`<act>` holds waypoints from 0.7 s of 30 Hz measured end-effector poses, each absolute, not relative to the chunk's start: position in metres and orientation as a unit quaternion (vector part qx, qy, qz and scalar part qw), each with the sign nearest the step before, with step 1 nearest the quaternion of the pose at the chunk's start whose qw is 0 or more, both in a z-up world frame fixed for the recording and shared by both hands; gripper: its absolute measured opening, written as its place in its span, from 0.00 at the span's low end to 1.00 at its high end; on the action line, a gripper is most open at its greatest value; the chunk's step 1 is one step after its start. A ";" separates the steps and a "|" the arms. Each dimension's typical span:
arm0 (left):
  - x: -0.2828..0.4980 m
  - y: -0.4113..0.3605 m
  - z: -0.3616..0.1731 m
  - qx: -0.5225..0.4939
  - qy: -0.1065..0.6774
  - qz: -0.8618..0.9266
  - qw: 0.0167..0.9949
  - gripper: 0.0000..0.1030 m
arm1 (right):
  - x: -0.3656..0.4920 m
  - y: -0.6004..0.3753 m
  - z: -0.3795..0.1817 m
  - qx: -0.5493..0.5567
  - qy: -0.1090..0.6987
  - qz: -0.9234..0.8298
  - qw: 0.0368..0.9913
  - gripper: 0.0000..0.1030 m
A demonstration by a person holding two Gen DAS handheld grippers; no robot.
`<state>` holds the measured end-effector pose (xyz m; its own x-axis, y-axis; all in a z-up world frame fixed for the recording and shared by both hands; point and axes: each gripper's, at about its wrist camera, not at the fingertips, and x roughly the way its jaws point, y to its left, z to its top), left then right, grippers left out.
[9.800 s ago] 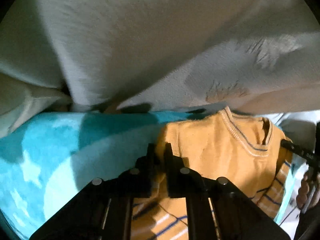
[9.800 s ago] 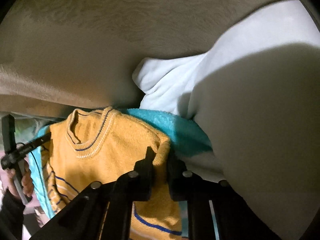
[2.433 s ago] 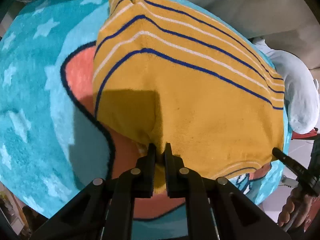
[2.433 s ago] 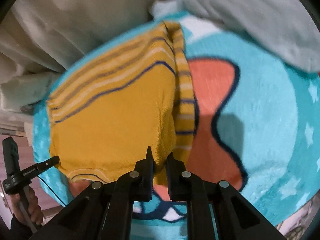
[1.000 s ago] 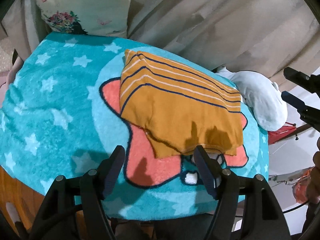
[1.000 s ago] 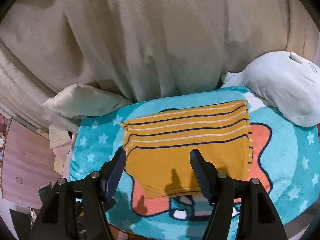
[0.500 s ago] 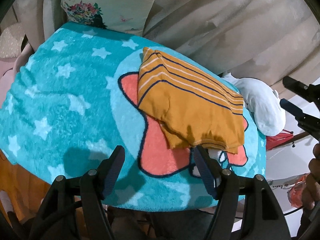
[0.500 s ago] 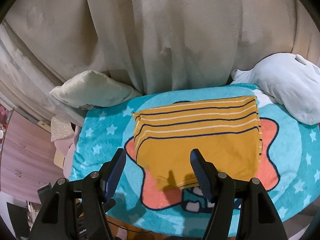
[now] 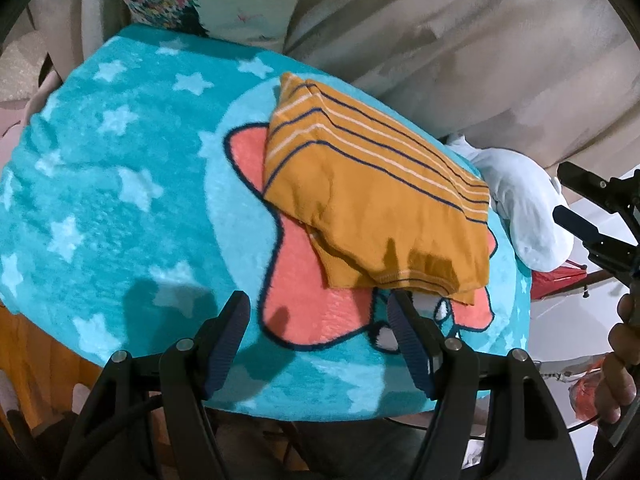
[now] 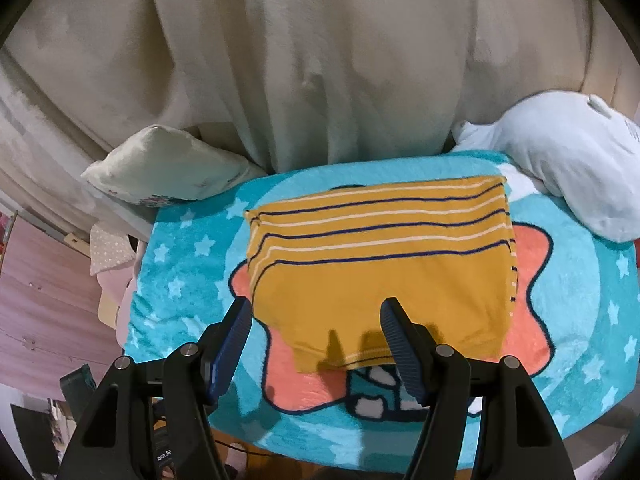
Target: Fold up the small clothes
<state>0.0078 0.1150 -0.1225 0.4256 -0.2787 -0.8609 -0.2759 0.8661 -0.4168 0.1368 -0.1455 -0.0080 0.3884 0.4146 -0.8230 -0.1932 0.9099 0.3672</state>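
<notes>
**A:** Where is the garment?

**B:** The yellow striped sweater (image 10: 376,264) lies folded into a rough rectangle on the turquoise star blanket (image 10: 180,272), over the pink star figure (image 10: 528,340) in the blanket's middle. Its navy and white stripes run along the far half; the plain yellow half and the hem face the cameras.

**A:** And relative to the grippers?

**B:** Both hang above it, apart from the cloth. In the right wrist view, the right gripper (image 10: 316,312) has its jaws spread wide, with the near hem showing in the gap between them; nothing is pinched. In the left wrist view, the left gripper (image 9: 318,308) is spread just as wide, and the sweater (image 9: 372,200) sits beyond and to the right of its gap, the hem corner just above the right-hand finger. Only blanket (image 9: 120,184) shows between those fingers.

**A:** Anything around it?

**B:** A pale plush toy (image 10: 568,176) lies at the blanket's far right corner, touching its edge. A floral cushion (image 10: 168,168) sits at the far left, against the beige curtain (image 10: 320,60). In the left view the right gripper (image 9: 592,216) shows at the right edge, a hand (image 9: 620,368) below it.

**A:** Any readable writing?

**B:** A few white letters show on the gripper frame near the bottom of the right view, too small to make out.
</notes>
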 end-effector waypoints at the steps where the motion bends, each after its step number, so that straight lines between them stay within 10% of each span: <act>1: 0.011 0.112 -0.126 -0.261 0.539 -0.003 0.801 0.68 | 0.139 -0.148 -0.010 0.106 0.523 0.183 0.826 0.69; 21: 0.066 0.087 -0.205 -0.368 0.571 0.026 0.734 0.68 | 0.226 -0.151 -0.068 0.088 0.577 0.232 0.778 0.69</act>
